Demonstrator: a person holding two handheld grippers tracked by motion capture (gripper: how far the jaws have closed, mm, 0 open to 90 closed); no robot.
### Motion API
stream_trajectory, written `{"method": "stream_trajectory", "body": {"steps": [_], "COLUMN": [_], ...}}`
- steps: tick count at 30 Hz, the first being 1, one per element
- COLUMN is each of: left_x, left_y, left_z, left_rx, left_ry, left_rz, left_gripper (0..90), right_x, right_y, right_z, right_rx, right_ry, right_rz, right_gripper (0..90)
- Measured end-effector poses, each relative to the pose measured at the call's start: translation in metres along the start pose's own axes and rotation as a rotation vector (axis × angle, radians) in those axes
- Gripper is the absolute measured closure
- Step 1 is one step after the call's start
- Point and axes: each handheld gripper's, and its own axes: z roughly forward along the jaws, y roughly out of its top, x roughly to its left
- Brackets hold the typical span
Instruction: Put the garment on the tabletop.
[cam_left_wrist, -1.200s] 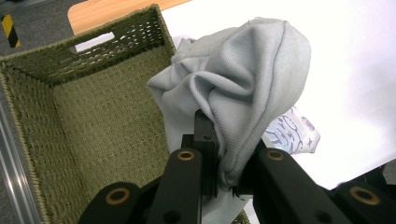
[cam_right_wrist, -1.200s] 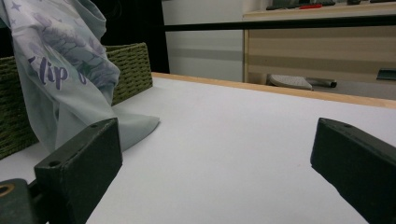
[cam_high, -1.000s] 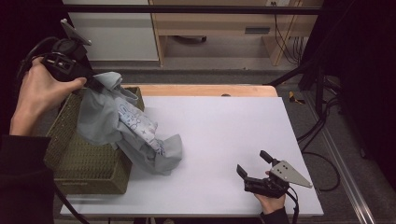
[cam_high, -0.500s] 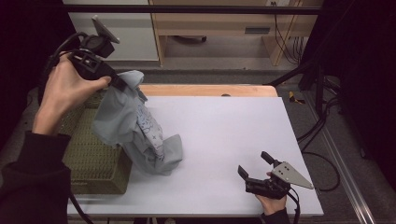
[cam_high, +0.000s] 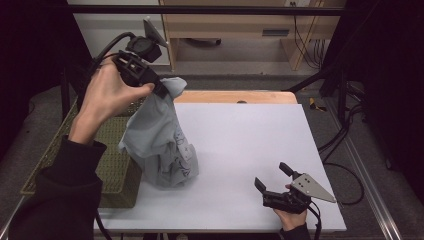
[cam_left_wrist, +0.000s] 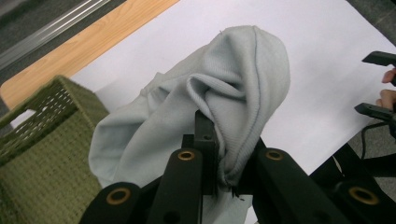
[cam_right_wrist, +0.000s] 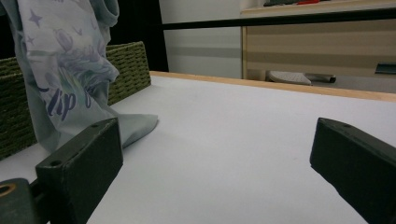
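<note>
Grey shirt (cam_high: 162, 137) hangs pinched in the left gripper (cam_high: 159, 89).

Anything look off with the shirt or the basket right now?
Nothing damaged or spilled. The grey shirt hangs bunched from the left tool, its lower end resting crumpled on the white table beside the green basket. The right tool sits open, apart from it.

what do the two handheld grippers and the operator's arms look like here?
Both are matte black two-jaw grippers. The left gripper has blocky jaws with brass-ringed screw holes, a grey three-cornered plate on top and a thick black cable looping off the back. The right gripper carries the same grey plate and trails a black cable. The left arm wears a dark sleeve.
</note>
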Motion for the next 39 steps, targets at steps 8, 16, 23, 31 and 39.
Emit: {"method": "stream_trajectory", "body": {"steps": [8, 16, 23, 31, 39], "left_x": [-0.026, -0.046, -0.061, -0.058, -0.053], "left_y": [0.015, 0.028, 0.036, 0.033, 0.023], "left_z": [0.012, 0.018, 0.026, 0.052, 0.085], "left_rx": [-0.015, -0.004, -0.007, 0.031, 0.050], "left_ry": [-0.029, -0.055, -0.072, -0.085, -0.115], "left_rz": [0.051, 0.118, 0.152, 0.163, 0.157], "left_gripper": [83.0, 83.0, 83.0, 83.0, 82.9], "right_x": [0.001, 0.000, 0.001, -0.001, -0.001], "right_y": [0.001, 0.001, 0.003, 0.002, 0.001], "right_z": [-0.001, -0.001, -0.003, -0.003, -0.002], "right_rx": [-0.009, -0.015, -0.023, -0.024, -0.022], "right_ry": [0.004, -0.001, 0.007, -0.002, 0.002], "right_rz": [0.019, -0.004, 0.017, -0.019, -0.020], "right_gripper": [2.7, 2.7, 2.7, 2.7, 2.5]}}
